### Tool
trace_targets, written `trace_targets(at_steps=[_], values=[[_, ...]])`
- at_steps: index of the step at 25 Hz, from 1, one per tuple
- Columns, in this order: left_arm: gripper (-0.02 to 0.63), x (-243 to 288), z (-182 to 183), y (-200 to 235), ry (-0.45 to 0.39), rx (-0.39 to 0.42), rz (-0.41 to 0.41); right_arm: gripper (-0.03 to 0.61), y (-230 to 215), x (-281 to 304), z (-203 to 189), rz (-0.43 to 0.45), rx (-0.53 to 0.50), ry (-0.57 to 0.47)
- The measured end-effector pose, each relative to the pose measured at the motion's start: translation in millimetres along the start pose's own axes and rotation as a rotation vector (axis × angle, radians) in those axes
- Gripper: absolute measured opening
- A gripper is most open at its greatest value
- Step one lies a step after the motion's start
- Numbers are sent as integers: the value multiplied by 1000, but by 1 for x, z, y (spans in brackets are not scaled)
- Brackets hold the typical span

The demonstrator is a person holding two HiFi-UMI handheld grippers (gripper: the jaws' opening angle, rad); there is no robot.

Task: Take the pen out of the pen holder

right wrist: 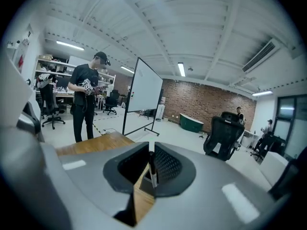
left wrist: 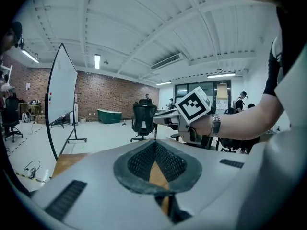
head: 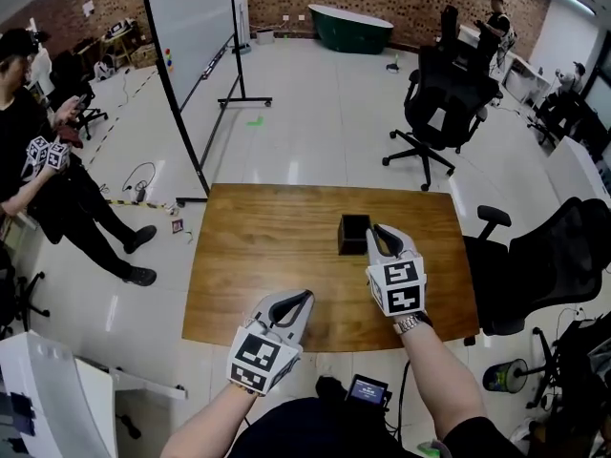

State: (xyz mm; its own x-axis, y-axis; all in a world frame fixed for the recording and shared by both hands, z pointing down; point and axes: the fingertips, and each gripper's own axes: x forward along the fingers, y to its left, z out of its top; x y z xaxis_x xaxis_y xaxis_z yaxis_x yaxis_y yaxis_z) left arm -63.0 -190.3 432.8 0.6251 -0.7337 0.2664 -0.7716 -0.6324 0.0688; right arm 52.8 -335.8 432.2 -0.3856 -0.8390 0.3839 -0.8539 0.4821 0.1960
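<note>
A person stands at the near edge of a brown wooden worktop (head: 248, 256) with a claw in each hand.

The black pen holder (head: 354, 234) sits on the worktop, near the middle and a little toward the far right corner.

The right claw (head: 385, 235) hangs in the air just beside the pen holder, on the side nearer the right edge. Its jaws are clenched on the pen (right wrist: 152, 169). The pen is thin, dark on top and pale lower down, and it stands almost straight up between the two jaws. A dark box shape shows just under it through the gap. I cannot tell if the bottom of the pen is all the way out of the pen holder. There is a shiny watch (head: 410, 324) on that wrist.

The left claw (head: 294, 303) hangs over the near edge of the worktop, about halfway along it and well apart from the pen holder. Its jaws are pressed together at the tips, and only the brown wood shows behind them.

Past the far left corner stands a big whiteboard (head: 191, 27) on a stand. Past the far right corner is a black office chair (head: 444, 103). Off the left edge stands another person (head: 29, 160) in black clothes. A green tub (head: 363, 27) sits by the brick wall far behind.
</note>
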Motion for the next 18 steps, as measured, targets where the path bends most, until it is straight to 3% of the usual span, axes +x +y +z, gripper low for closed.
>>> trace_targets(at_steps=[9, 18], values=[[5, -76, 4, -47, -58, 41, -37, 35, 56, -116, 16, -23, 10, -68], [5, -106, 0, -97, -79, 47, -87, 35, 95, -204, 4, -1, 17, -102]])
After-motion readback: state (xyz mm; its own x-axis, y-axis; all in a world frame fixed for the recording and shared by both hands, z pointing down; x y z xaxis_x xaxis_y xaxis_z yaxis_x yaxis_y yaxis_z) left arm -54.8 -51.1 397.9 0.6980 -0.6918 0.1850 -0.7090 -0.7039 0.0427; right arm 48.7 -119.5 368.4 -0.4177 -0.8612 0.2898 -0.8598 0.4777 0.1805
